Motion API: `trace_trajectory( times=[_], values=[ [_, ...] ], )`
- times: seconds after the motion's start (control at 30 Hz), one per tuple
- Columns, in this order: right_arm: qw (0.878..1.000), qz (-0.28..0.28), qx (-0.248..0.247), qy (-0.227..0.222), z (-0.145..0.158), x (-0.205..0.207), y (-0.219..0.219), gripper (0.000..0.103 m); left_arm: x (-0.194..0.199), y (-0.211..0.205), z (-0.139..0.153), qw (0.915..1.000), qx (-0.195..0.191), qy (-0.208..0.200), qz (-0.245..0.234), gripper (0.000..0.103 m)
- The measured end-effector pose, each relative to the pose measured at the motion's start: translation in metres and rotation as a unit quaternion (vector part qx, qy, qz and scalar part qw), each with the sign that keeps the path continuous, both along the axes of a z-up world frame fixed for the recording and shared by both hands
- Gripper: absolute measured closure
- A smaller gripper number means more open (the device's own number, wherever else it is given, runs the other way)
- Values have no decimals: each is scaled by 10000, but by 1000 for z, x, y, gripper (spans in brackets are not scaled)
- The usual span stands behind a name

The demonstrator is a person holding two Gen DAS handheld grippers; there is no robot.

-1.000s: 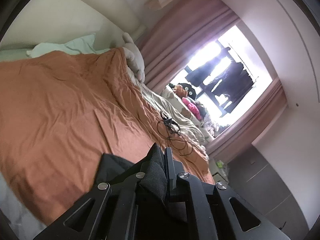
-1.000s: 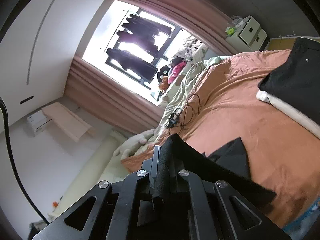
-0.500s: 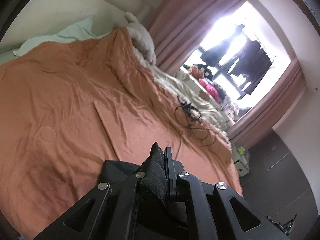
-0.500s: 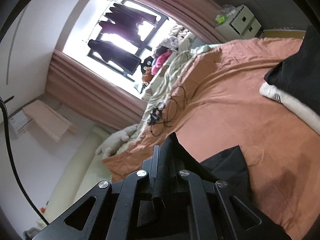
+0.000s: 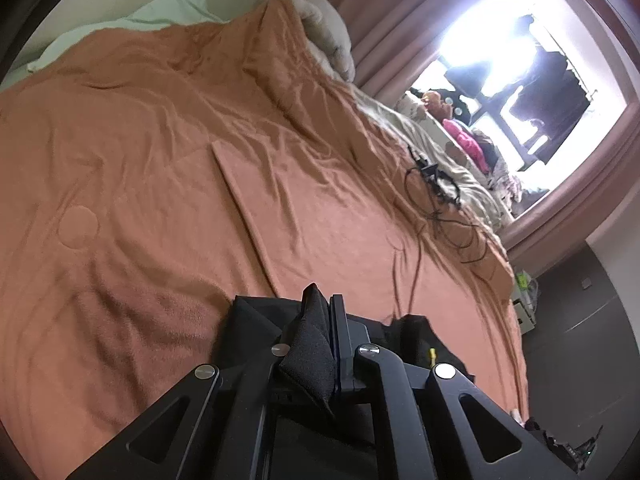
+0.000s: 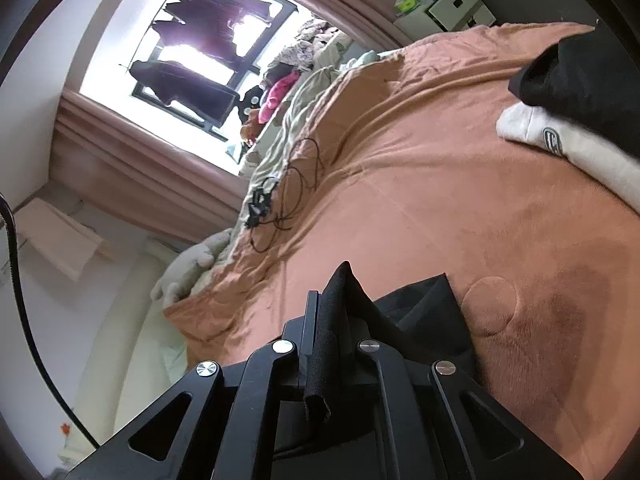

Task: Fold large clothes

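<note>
Left wrist view: your left gripper (image 5: 326,320) was clamped on a pinch of the black garment (image 5: 256,320), a fold of cloth sticking up between the closed jaws. Rest of that garment hung below and ahead of the claw, spreading both ways just over the orange blanket (image 5: 160,160). Right wrist view: same story, your right gripper (image 6: 332,300) was pinched tight on another bit of the black garment (image 6: 424,304), cloth trailing off to the right of the jaws. Judgement: the garment's long axis ran between your two claws, so neither hand was nearer; the lay-down called for both going forward together onto bare blanket. Further out on the right side, a folded black piece (image 6: 580,68) sat on a white garment (image 6: 560,144), well apart from the held one. Far side had a black cable tangle (image 5: 436,196), a plush toy (image 5: 324,36), then the window (image 5: 500,48).
</note>
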State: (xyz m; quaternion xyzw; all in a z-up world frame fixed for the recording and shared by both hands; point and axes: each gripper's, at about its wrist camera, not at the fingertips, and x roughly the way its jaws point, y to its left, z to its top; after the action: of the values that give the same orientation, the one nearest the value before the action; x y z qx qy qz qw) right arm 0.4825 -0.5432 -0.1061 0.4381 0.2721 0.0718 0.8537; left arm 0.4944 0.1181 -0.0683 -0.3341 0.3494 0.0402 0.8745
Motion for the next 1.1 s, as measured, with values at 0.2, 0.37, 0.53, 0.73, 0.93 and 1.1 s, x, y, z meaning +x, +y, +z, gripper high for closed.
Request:
trace_trajectory(
  times=[0.2,0.37,0.53,0.73,0.93,1.1],
  values=[
    [9993,-82,-184,301,-11,18,2,66,22,3,-16,9997,-114,226,60,94],
    [9993,-124,-353,78,3,12,-2,18,14,21,-12,9987,-268,140,411,29],
    [9981,-190,-500,309,1,1,-9,18,-9,33,-9,9985,-143,97,527,27],
    [9911,-203,-978,884,-18,-25,-15,18,-36,30,-34,9971,196,735,98,28],
    [9812,80,-1377,1347,-36,-47,-11,19,-64,19,-60,9935,180,1094,-259,31],
    [9715,268,-1639,1694,-56,-63,-5,32,-80,6,-69,9894,397,1293,-528,35]
  ],
)
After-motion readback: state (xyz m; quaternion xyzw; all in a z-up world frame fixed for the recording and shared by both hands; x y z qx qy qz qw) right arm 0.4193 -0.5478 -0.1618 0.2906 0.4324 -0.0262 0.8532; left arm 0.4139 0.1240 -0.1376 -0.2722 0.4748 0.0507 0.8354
